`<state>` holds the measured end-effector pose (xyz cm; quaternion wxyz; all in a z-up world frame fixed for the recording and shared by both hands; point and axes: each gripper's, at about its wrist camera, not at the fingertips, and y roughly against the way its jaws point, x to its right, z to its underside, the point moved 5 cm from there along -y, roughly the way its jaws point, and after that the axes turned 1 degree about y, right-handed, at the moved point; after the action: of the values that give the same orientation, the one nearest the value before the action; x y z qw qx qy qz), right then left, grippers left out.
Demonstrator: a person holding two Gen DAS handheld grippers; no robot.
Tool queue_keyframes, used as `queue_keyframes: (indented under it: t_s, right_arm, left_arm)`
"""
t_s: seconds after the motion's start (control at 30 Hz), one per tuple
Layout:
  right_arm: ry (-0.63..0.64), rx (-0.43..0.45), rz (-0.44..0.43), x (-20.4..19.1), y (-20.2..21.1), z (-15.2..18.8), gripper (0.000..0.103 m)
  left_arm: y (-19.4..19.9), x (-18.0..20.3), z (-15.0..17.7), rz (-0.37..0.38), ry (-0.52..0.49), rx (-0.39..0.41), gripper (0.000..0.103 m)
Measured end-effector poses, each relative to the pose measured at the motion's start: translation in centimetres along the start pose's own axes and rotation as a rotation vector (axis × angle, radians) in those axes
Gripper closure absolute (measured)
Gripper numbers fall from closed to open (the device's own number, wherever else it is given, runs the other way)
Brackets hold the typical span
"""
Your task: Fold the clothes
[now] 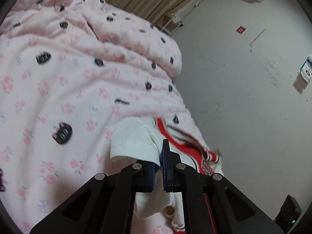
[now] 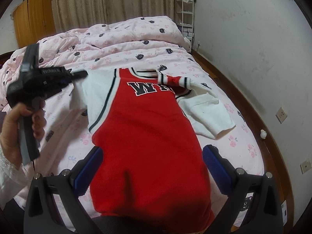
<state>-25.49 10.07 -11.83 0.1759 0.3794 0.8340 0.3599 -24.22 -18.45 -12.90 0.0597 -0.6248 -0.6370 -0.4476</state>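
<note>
A red jersey (image 2: 144, 128) with white sleeves and black "W" lettering lies face up on the pink floral bedspread (image 2: 81, 136). In the left wrist view my left gripper (image 1: 160, 156) is shut on the jersey's white sleeve (image 1: 134, 138), whose cuff sticks out to the left of the jaws. From the right wrist view, the left gripper (image 2: 81, 75) sits at that sleeve (image 2: 95, 89), held by a person's hand (image 2: 11, 128). My right gripper (image 2: 153, 151) stands open over the jersey's lower part, one blue pad on each side, touching nothing. The other sleeve (image 2: 206, 113) lies spread to the right.
A bunched pink duvet (image 2: 126, 44) fills the far half of the bed. The bed's wooden edge (image 2: 243, 105) curves along the right, close to a white wall (image 2: 253, 48). A wooden wardrobe (image 2: 33, 19) and a white rack (image 2: 185, 15) stand at the back.
</note>
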Motion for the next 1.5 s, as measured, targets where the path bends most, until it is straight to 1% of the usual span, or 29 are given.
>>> queue_keyframes:
  t_s: [0.07, 0.17, 0.27, 0.37, 0.4, 0.47, 0.6, 0.63, 0.7, 0.77, 0.83, 0.87, 0.97, 1.13, 1.23, 1.3, 1.33, 1.37, 1.4, 1.43, 1.47, 1.5]
  right_arm:
    - [0.011, 0.009, -0.008, -0.7, 0.6, -0.2, 0.0]
    - [0.037, 0.021, -0.017, -1.9, 1.5, -0.5, 0.0]
    - [0.067, 0.032, -0.025, -3.2, 2.3, -1.0, 0.0]
    - [0.103, 0.04, -0.039, -4.9, 3.0, -1.5, 0.0]
    - [0.118, 0.042, -0.048, -5.6, 3.1, -1.7, 0.0]
    - [0.152, 0.044, -0.062, -7.1, 3.3, -2.0, 0.0]
    - [0.225, 0.035, -0.017, -9.1, 2.9, -2.2, 0.0]
    - [0.23, 0.037, -0.015, -9.4, 2.9, -2.2, 0.0]
    - [0.234, 0.033, -0.025, -10.0, 3.1, -2.0, 0.0]
    - [0.242, 0.029, -0.029, -10.5, 3.1, -1.8, 0.0]
    - [0.255, 0.028, -0.027, -10.9, 3.3, -1.5, 0.0]
    - [0.262, 0.03, -0.02, -10.9, 3.3, -1.4, 0.0]
    - [0.261, 0.029, -0.011, -10.7, 3.2, -1.4, 0.0]
    - [0.225, 0.002, -0.008, -9.7, 2.1, -1.1, 0.0]
    - [0.188, -0.03, -0.022, -8.9, 1.4, -0.5, 0.0]
    - [0.165, -0.051, -0.036, -8.4, 1.1, 0.1, 0.0]
    - [0.156, -0.063, -0.042, -8.3, 0.9, 0.5, 0.0]
    - [0.152, -0.076, -0.047, -8.3, 0.8, 1.0, 0.0]
    - [0.152, -0.09, -0.051, -8.3, 0.6, 1.6, 0.0]
    - [0.157, -0.102, -0.055, -8.5, 0.5, 2.2, 0.0]
    - [0.165, -0.11, -0.058, -8.8, 0.4, 2.7, 0.0]
    - [0.176, -0.117, -0.061, -9.2, 0.3, 3.2, 0.0]
  left_arm:
    - [1.5, 0.1, -1.1, -0.004, 0.008, 0.034, 0.098]
    - [4.2, -0.8, -1.8, -0.046, 0.014, 0.065, 0.098]
    - [7.0, -2.4, -2.0, -0.107, 0.025, 0.093, 0.098]
    - [10.5, -4.9, -2.5, -0.172, 0.044, 0.145, 0.099]
    - [11.5, -5.7, -2.7, -0.182, 0.055, 0.149, 0.099]
    - [12.9, -7.7, -2.8, -0.206, 0.085, 0.128, 0.099]
    - [14.2, -9.7, -1.3, -0.216, 0.121, 0.085, 0.099]
    - [14.2, -10.0, -0.8, -0.21, 0.129, 0.077, 0.097]
    - [13.4, -9.9, 0.2, -0.189, 0.134, 0.05, 0.087]
    - [12.1, -9.8, 1.2, -0.167, 0.154, 0.022, 0.063]
    - [10.7, -9.7, 2.1, -0.15, 0.18, -0.006, 0.056]
    - [9.9, -9.7, 2.5, -0.145, 0.195, -0.019, 0.056]
    - [7.5, -9.6, 3.5, -0.129, 0.235, -0.061, 0.056]
    - [3.9, -9.9, 4.3, -0.144, 0.248, -0.123, 0.056]
    - [2.4, -10.3, 4.6, -0.166, 0.253, -0.147, 0.056]
    - [1.7, -10.4, 4.7, -0.162, 0.257, -0.151, 0.057]
    - [1.4, -10.2, 4.7, -0.15, 0.249, -0.15, 0.068]
    - [1.1, -10.0, 4.7, -0.14, 0.235, -0.161, 0.087]
    - [0.8, -9.8, 4.6, -0.137, 0.223, -0.174, 0.092]
    - [0.7, -9.6, 4.6, -0.136, 0.213, -0.175, 0.093]
    - [0.6, -9.4, 4.5, -0.132, 0.206, -0.174, 0.096]
    - [0.6, -9.2, 4.4, -0.128, 0.199, -0.172, 0.096]
